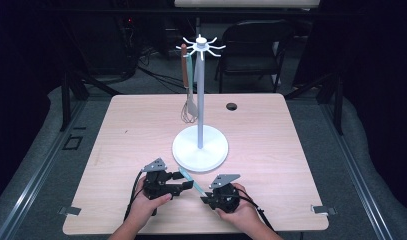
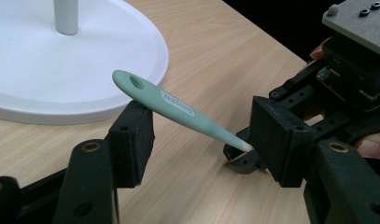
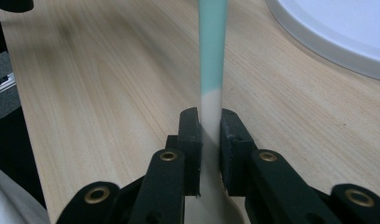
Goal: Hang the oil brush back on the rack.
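The right tool (image 3: 209, 128) is clenched on the pale lower end of a mint-green utensil (image 3: 212, 51); in the right gripper view both pads press the white part of the shaft from either side, and the green handle runs straight up toward 12 o'clock from the jaws. In the high view this right tool (image 1: 205, 198) sits near the front edge of the worktop (image 1: 121, 135), at about 5 o'clock from the white round base of the stand (image 1: 186, 150).

The left tool (image 2: 201, 140) is released: in the left gripper view its two pads stand wide apart, and the utensil (image 2: 176, 106) slants between them, with its holed end up toward 10 o'clock and its pale tip down toward 4 o'clock. The shaft lies just above the left pad; whether it touches that pad I cannot tell. In the high view the left tool (image 1: 187, 185) is at about 7 o'clock from the base, and the utensil (image 1: 189, 178) bridges the short gap between the two tools, lifted off the wood.

A whisk (image 1: 189, 107) with a brown handle hangs from the hooks at the top of the stand's pole, at 11 o'clock from the base
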Available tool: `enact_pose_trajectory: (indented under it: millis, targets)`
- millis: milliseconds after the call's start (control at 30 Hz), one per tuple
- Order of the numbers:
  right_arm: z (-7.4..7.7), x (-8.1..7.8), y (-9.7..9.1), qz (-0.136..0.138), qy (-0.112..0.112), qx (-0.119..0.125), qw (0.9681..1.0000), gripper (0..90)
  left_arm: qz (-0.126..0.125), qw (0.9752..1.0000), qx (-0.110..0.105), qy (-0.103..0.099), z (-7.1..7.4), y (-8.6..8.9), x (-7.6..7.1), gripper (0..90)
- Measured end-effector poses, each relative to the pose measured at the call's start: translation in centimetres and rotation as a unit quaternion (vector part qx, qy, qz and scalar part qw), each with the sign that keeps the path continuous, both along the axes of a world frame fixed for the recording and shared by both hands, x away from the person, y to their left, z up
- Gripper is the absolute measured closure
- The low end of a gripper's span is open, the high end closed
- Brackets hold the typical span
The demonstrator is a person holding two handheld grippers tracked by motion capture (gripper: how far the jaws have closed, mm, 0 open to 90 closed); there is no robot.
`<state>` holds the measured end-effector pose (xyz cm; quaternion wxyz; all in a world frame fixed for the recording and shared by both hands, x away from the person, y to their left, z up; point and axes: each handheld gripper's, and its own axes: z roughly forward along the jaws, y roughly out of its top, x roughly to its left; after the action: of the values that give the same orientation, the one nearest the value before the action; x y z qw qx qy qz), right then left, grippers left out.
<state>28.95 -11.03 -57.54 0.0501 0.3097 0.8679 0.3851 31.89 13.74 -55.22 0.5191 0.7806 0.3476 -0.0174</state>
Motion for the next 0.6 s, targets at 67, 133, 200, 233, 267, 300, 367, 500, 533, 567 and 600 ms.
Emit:
enact_pose_trajectory:
  millis: [67, 133, 200, 233, 267, 300, 367, 500, 533, 567, 600]
  targets:
    - [-0.02, 0.01, 0.00, -0.001, 0.000, 0.001, 1.0000, 81.6, 0.000, 1.0000, 0.001, 0.000, 0.01, 0.00, -0.01, 40.6]
    - [-0.01, 0.03, 0.00, -0.001, 0.001, 0.001, 1.0000, 82.0, 0.000, 1.0000, 0.001, 0.000, 0.01, -0.01, -0.01, 40.7]
    - [0.00, 0.00, 0.00, -0.001, 0.000, 0.000, 1.0000, 82.2, 0.000, 1.0000, 0.000, 0.000, 0.02, -0.02, -0.01, 40.7]
    - [0.00, -0.02, 0.02, -0.003, -0.001, 0.001, 1.0000, 82.3, 0.000, 1.0000, 0.000, 0.000, 0.03, -0.01, 0.00, 40.9]
    - [0.03, -0.06, 0.03, -0.004, -0.004, 0.002, 1.0000, 82.3, 0.001, 1.0000, -0.001, 0.000, 0.05, -0.01, -0.01, 41.4]
    - [0.09, -0.10, 0.02, -0.003, -0.006, 0.003, 1.0000, 82.4, 0.001, 1.0000, -0.002, 0.000, 0.07, 0.00, -0.02, 41.8]
    - [0.23, -0.16, 0.05, -0.003, -0.013, 0.007, 0.9999, 82.5, 0.002, 1.0000, -0.004, -0.001, 0.13, 0.00, -0.04, 42.9]
    - [0.48, -0.26, 0.20, -0.003, -0.024, 0.014, 0.9996, 82.5, 0.000, 1.0000, -0.008, 0.002, 0.25, -0.04, -0.08, 44.9]
    - [0.53, -0.29, 0.27, -0.005, -0.027, 0.018, 0.9995, 82.6, 0.000, 1.0000, -0.007, 0.002, 0.30, -0.07, -0.11, 44.9]
    - [0.63, -0.32, 0.31, -0.006, -0.031, 0.019, 0.9993, 82.6, 0.003, 0.9999, -0.010, 0.001, 0.30, -0.12, -0.13, 45.6]
    - [0.74, -0.36, 0.36, -0.008, -0.037, 0.025, 0.9990, 82.6, 0.003, 0.9999, -0.010, 0.001, 0.35, -0.12, -0.13, 47.6]
